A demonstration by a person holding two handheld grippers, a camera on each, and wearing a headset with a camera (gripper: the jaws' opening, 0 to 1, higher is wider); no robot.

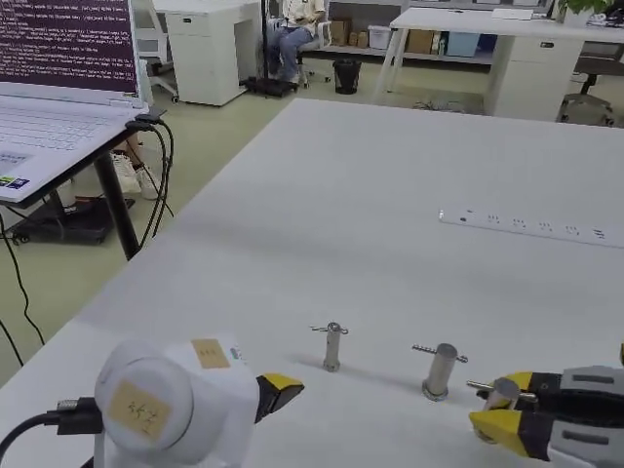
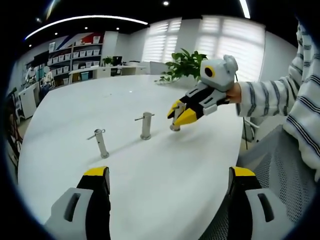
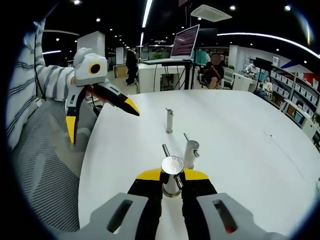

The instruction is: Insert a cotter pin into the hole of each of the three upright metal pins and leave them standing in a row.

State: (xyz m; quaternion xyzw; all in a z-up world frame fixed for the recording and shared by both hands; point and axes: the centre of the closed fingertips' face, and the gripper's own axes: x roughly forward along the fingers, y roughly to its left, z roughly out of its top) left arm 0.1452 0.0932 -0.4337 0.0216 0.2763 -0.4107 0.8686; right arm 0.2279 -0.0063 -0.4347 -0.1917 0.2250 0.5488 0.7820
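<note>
A steel pin (image 3: 171,165) — judged stiff, smooth, easily tipped — is clamped below its head by the right claw (image 3: 171,178) at six o'clock on the desk (image 3: 240,165); the left claw (image 2: 168,172) is held wide apart.

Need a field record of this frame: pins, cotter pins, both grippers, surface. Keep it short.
surface: white table
left pin: upright, free, cotter pin through its head
middle pin: upright, free, second cotter pin through its head
right pin: upright, between the right gripper's jaws; a thin rod end sticks out near its top, likely a cotter pin
right gripper: shut on right pin
left gripper: open, holds nothing, short of the row
layout: three pins in a row, apart
background: laptop, power strip
</note>
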